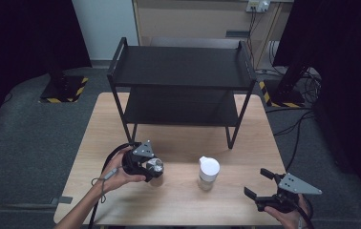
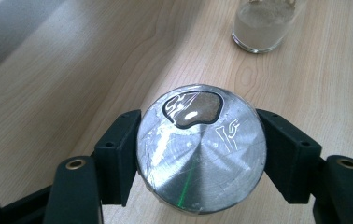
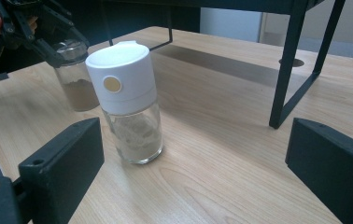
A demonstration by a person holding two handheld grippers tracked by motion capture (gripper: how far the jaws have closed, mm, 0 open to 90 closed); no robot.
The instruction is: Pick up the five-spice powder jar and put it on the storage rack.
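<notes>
My left gripper [image 1: 153, 168] is shut on the silver metal lid of a small glass jar [image 1: 156, 167] that stands on the wooden table [image 1: 183, 202] at front left. In the left gripper view both black pads [image 2: 118, 156] press the sides of the round lid [image 2: 200, 149]. From the right gripper view, that jar [image 3: 75, 81] holds brown powder, with the left gripper [image 3: 55, 37] over it. A white-capped glass jar [image 1: 208, 172] [image 3: 125, 100] [image 2: 263, 25] stands upright mid-table, untouched. My right gripper [image 1: 258, 182] [image 3: 193, 163] is open at the front right, pointing toward it from a short way off.
A black two-tier metal shelf [image 1: 181, 81] stands on the back half of the table; one of its legs [image 3: 286, 65] rises behind the white-capped jar. Bare wood lies between the two jars and along the front edge.
</notes>
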